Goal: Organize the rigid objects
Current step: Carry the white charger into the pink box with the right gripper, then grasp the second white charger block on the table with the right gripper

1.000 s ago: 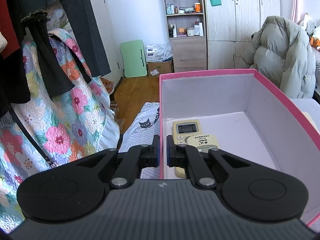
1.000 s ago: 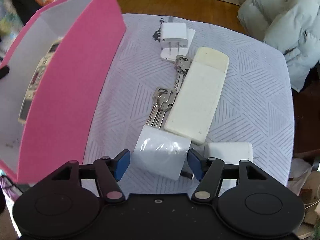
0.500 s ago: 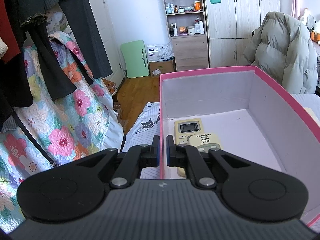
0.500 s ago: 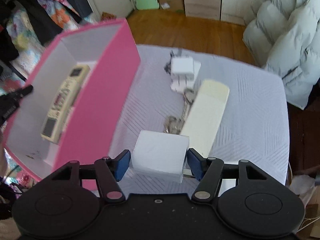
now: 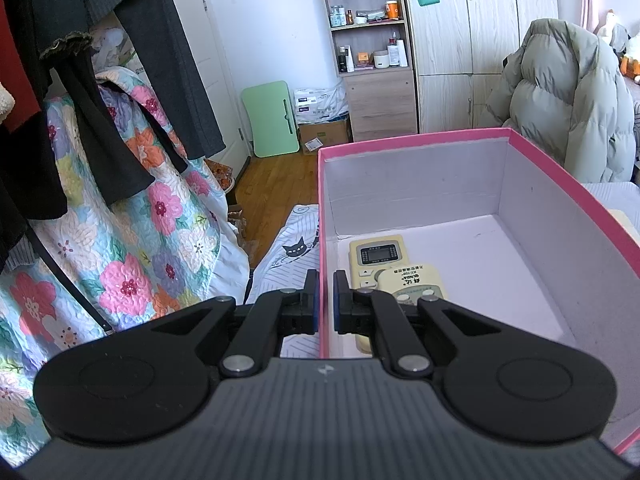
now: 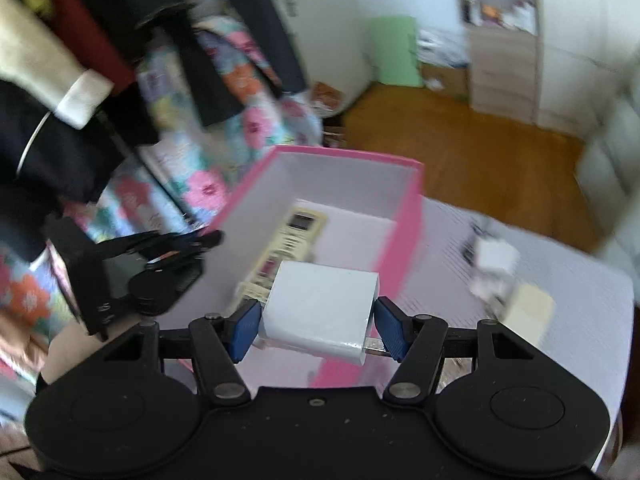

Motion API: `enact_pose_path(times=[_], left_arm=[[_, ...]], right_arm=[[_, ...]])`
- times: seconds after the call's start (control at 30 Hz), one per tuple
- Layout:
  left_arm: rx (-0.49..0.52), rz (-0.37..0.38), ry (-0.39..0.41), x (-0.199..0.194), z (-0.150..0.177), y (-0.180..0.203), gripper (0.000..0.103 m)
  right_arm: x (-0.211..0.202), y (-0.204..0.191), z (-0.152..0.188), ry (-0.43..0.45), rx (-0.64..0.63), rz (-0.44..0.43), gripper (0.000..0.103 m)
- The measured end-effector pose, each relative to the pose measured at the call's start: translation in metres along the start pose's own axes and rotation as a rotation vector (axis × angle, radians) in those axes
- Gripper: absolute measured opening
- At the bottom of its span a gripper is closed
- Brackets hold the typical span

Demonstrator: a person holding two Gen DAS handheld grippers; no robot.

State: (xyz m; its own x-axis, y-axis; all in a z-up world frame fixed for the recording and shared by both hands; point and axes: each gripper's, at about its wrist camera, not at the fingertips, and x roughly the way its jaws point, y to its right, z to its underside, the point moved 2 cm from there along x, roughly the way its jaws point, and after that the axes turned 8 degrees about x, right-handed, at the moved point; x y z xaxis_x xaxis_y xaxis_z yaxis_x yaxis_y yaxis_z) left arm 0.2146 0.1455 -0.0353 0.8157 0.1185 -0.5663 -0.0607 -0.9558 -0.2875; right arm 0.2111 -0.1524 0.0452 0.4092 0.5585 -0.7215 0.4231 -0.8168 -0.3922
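Note:
My right gripper (image 6: 318,326) is shut on a white charger block (image 6: 320,308), held in the air over the near end of the pink box (image 6: 408,216). The left gripper (image 5: 326,306) pinches the box's left wall (image 5: 321,240), one blue pad on each side; it also shows in the right wrist view as the left gripper (image 6: 176,248) at the box's left rim. Two cream remote controls (image 5: 378,258) lie on the box floor. A second white charger (image 6: 494,258) and a cream slab (image 6: 528,308) rest on the white patterned table (image 6: 560,264), blurred.
A floral quilt (image 5: 120,248) and dark hanging clothes (image 5: 100,80) fill the left side. A grey puffer jacket (image 5: 568,96) drapes over a chair at the right. Shelves and a wardrobe (image 5: 452,40) stand at the back, beyond a strip of wooden floor (image 6: 460,144).
The right gripper has risen off the table with the white charger block and swung left over the pink box. The left gripper kept its pinch on the box wall.

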Motion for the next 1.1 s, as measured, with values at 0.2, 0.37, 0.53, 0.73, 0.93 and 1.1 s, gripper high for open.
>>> enact_pose_path(times=[0.2,0.37,0.53,0.73,0.93,1.1], left_arm=[[0.004,0.0,0.001,0.0,-0.001,0.002,0.005],[0.006,-0.002,0.002,0.0,-0.001,0.002,0.005],[0.018,-0.007,-0.001,0.0,-0.001,0.003,0.005],[0.023,-0.009,-0.004,-0.001,-0.001,0.004,0.005],[0.02,-0.005,-0.003,0.0,-0.001,0.004,0.005],[0.02,-0.006,-0.003,-0.001,-0.001,0.002,0.005]], right_arm=[[0.057,-0.067,-0.008,-0.145,-0.283,0.09,0.067],[0.11,-0.078,-0.008,-0.254,-0.392,0.119,0.067],[0.153,-0.076,-0.001,-0.353,-0.456,0.127,0.067],[0.169,-0.066,-0.001,-0.345,-0.412,0.168,0.068],[0.141,-0.053,-0.018,-0.273,-0.293,0.074,0.068],[0.088,-0.037,-0.026,-0.141,-0.22,0.021,0.068]])
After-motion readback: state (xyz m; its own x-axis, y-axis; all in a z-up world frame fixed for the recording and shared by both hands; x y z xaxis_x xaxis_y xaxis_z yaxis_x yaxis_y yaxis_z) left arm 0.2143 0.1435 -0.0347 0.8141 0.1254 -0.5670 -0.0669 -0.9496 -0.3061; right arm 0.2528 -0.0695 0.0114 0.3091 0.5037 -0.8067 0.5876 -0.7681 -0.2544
